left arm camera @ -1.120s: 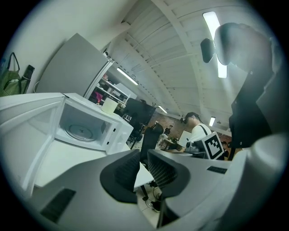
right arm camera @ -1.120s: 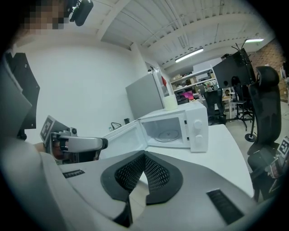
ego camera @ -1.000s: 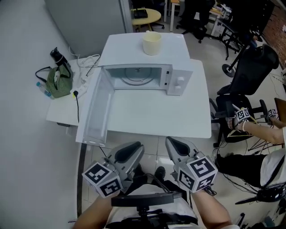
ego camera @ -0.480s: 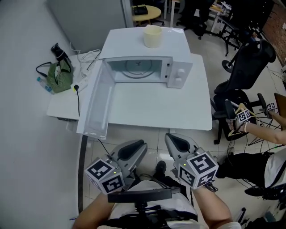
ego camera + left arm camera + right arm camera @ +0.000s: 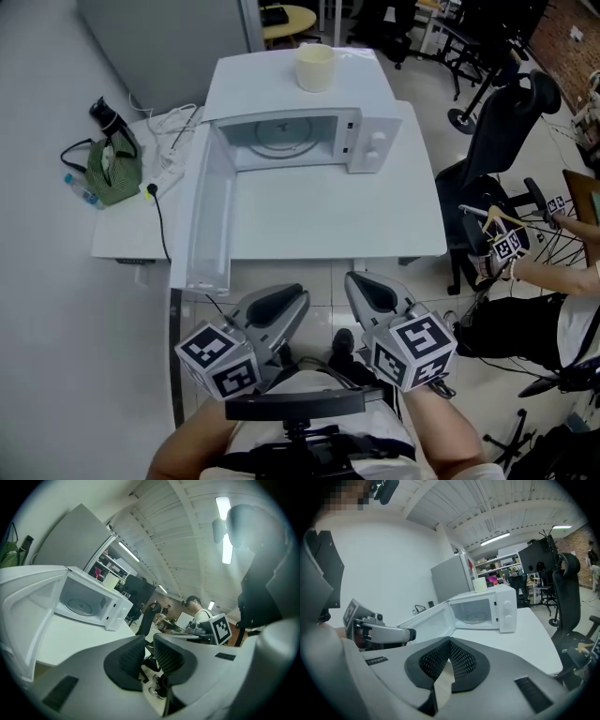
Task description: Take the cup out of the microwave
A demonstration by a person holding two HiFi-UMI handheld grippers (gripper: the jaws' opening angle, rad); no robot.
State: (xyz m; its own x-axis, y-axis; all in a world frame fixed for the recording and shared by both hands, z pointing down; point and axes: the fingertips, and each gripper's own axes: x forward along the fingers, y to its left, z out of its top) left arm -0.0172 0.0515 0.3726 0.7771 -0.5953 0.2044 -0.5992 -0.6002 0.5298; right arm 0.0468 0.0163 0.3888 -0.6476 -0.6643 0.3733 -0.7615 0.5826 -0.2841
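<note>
A cream cup (image 5: 315, 67) stands on the roof of the white microwave (image 5: 370, 145), toward its back. The microwave door (image 5: 208, 220) hangs wide open to the left, and only the glass turntable (image 5: 281, 141) shows inside. Both grippers hover close to my body, short of the table's near edge and well away from the microwave. My left gripper (image 5: 298, 292) is shut with nothing in it, and so is my right gripper (image 5: 352, 278). The left gripper view shows the cup (image 5: 111, 581) beyond its jaws (image 5: 145, 641). The right gripper view shows the cup (image 5: 479, 584) above its closed pads (image 5: 449, 641).
The microwave stands on a white table (image 5: 328, 225). To the left, a lower side table holds a green bag (image 5: 111, 171), a black bottle and cables. A black office chair (image 5: 506, 122) stands at the right. Another person's hand with a marker cube (image 5: 506, 246) is at the right edge.
The table and microwave have slid upward in the head view. Both grippers have shifted slightly and stayed shut. The cup has not moved.
</note>
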